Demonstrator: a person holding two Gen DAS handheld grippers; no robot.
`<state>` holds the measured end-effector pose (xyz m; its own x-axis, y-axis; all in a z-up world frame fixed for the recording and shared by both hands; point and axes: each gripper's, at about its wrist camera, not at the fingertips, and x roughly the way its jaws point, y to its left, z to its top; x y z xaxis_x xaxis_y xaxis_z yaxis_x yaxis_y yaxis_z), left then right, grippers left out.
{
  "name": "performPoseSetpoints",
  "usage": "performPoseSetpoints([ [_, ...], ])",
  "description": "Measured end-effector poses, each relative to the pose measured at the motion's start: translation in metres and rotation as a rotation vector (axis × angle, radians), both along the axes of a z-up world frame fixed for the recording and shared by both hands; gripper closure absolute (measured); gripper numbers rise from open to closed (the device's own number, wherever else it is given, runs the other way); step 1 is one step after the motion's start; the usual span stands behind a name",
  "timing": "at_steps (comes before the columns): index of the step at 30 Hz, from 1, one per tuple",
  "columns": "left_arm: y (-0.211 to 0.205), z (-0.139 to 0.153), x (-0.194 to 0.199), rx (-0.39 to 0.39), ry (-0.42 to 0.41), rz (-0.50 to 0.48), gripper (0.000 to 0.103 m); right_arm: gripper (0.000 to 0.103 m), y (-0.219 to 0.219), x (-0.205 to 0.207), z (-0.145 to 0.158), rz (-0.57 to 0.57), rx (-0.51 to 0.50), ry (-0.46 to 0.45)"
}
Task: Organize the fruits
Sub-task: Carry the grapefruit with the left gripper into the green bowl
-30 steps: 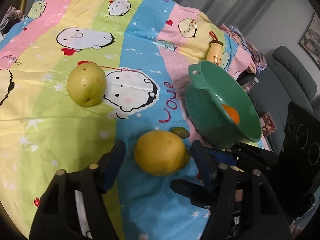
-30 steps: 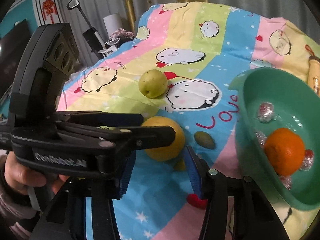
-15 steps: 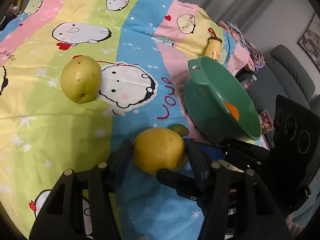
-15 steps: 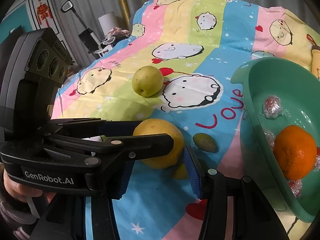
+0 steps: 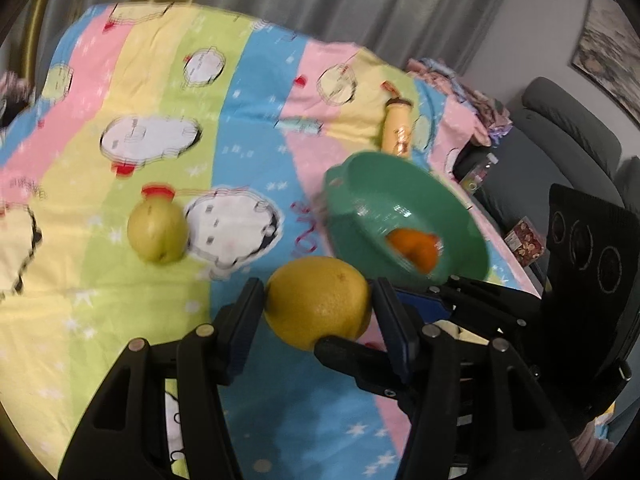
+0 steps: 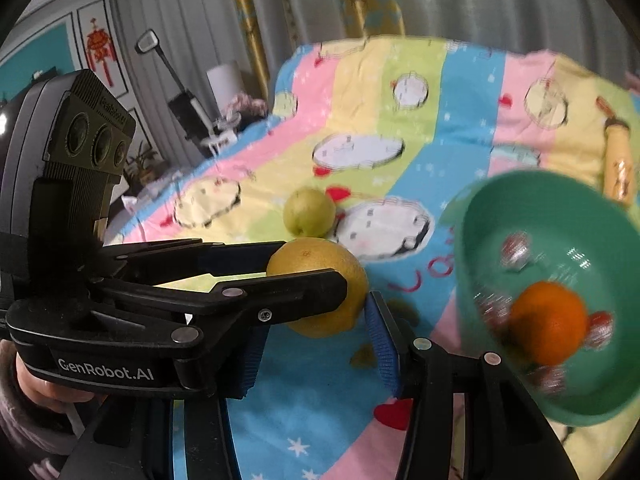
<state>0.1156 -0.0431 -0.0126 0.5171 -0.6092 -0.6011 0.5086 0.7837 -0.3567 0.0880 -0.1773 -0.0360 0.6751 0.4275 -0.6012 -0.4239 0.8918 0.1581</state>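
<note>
My left gripper [image 5: 318, 286] is shut on a large yellow citrus fruit [image 5: 316, 300], held a little above the striped cartoon cloth [image 5: 240, 140]. Right of it sits a green bowl [image 5: 360, 184] with an orange [image 5: 414, 246] inside. A yellow-green pear [image 5: 158, 232] lies on the cloth to the left. In the right wrist view my right gripper [image 6: 316, 320] stands open just under the citrus fruit [image 6: 320, 256]; its left finger is partly hidden behind the left gripper. I cannot tell whether it touches the fruit.
The bowl [image 6: 520, 184] also holds several foil-wrapped sweets [image 6: 516, 248]. A yellow bottle [image 5: 396, 132] lies behind the bowl. A small dark green fruit [image 6: 400, 308] lies near the right finger. A grey sofa [image 5: 560, 128] stands past the right edge. A hand [image 6: 36, 388] holds the left gripper.
The left gripper closed on the yellow citrus fruit and lifted it off the cloth. Both grippers rose, and the views now blur with the motion.
</note>
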Motion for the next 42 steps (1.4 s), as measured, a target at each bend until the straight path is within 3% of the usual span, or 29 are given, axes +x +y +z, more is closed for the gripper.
performPoseSetpoints([
  [9, -0.047, 0.045, -0.006, 0.004, -0.088, -0.090, 0.047, 0.053, -0.044, -0.022, 0.040, -0.094, 0.048, -0.110],
  [15, -0.105, 0.059, 0.013, 0.031, -0.081, -0.209, 0.047, 0.053, -0.099, -0.020, 0.052, -0.211, 0.111, -0.123],
  [21, -0.145, 0.045, 0.035, 0.040, 0.004, -0.273, 0.047, 0.053, -0.139, -0.005, 0.041, -0.296, 0.155, -0.060],
  [29, -0.156, 0.017, 0.051, 0.029, 0.106, -0.263, 0.047, 0.053, -0.153, 0.009, 0.018, -0.329, 0.164, 0.026],
  [38, -0.157, 0.015, 0.050, 0.043, 0.096, -0.253, 0.046, 0.053, -0.151, 0.010, 0.015, -0.331, 0.163, 0.049],
  [42, -0.159, 0.019, 0.047, 0.063, 0.062, -0.240, 0.034, 0.052, -0.150, 0.008, 0.017, -0.336, 0.163, 0.045],
])
